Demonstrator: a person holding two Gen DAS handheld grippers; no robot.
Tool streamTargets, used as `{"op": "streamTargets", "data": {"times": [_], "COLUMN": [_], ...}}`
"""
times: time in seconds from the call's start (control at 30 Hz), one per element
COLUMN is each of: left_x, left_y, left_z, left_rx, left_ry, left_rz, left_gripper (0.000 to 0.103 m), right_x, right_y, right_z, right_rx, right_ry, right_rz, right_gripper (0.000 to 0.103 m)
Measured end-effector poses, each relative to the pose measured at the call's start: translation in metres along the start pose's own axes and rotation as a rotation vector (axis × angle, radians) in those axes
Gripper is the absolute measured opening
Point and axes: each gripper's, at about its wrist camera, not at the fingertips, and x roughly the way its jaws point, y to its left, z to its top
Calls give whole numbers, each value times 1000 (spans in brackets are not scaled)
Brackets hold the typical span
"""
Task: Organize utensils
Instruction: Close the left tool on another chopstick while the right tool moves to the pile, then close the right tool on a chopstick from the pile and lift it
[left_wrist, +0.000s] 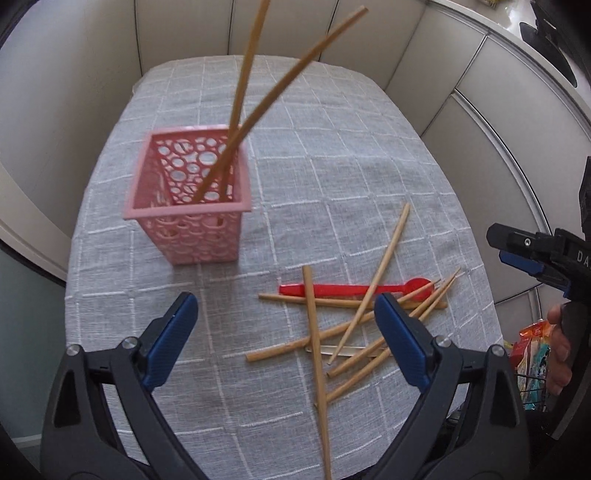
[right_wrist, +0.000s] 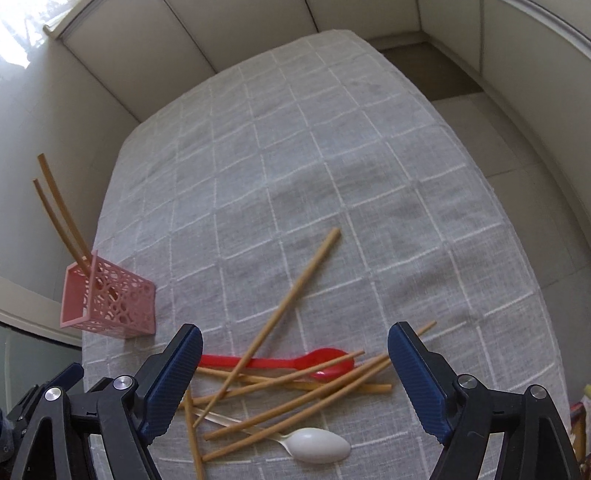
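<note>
Two wrist views of the sorting step. We take the pink holder (left_wrist: 188, 199) as landmark: it stands upright on the cloth-covered surface (left_wrist: 332, 166) with two chopsticks (left_wrist: 243, 122) already leaning in it. To its right and nearer the cameras lies the loose pile of chopsticks (right_wrist: 295, 398), crossed over one another. A red spoon (right_wrist: 288, 363) lies on the far side of the pile and a white spoon (right_wrist: 317, 448) on the near side, its handle running under several sticks.

The left gripper (left_wrist: 286, 325) hovers over the pile's near-left edge, jaws spread wide with nothing between them. The right gripper (right_wrist: 295, 373) hangs over the middle of the pile, its jaws likewise apart and empty. In the left view its tip enters from the right, with the person's hand (left_wrist: 559, 354) behind it.

We judge the step in hand to be the reach for the next utensil. The next move calls for singling out one uppermost stick, closing on it without dragging its neighbours, then carrying it to the holder.
</note>
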Motion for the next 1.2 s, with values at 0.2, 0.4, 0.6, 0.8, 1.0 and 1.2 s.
{"op": "streamTargets", "data": {"times": [0.2,0.4,0.6,0.8,1.0,1.2], "left_x": [26,50,70,84,79,51], "left_y": [-20,-25,-27,-29,-27,-27], "left_z": [-3,4,7,10,12,9], "left_rx": [40,10,-2,0,8,50], "left_ry": [45,26,32,51,42,5], "left_rz": [-31,-14,14,48,39,10], "left_gripper": [82,54,38,14,8,8], "right_x": [13,20,26,34,47,67], "right_y": [-18,-28,-29,-31,-33,-34], "right_z": [-4,-2,0,4,14,29], "right_rx": [42,63,56,63,78,107], "right_ry": [60,81,102,116,123,128], "right_rz": [-36,-56,-61,-73,-79,-79], "right_gripper": [86,86,86,87,86,86]}}
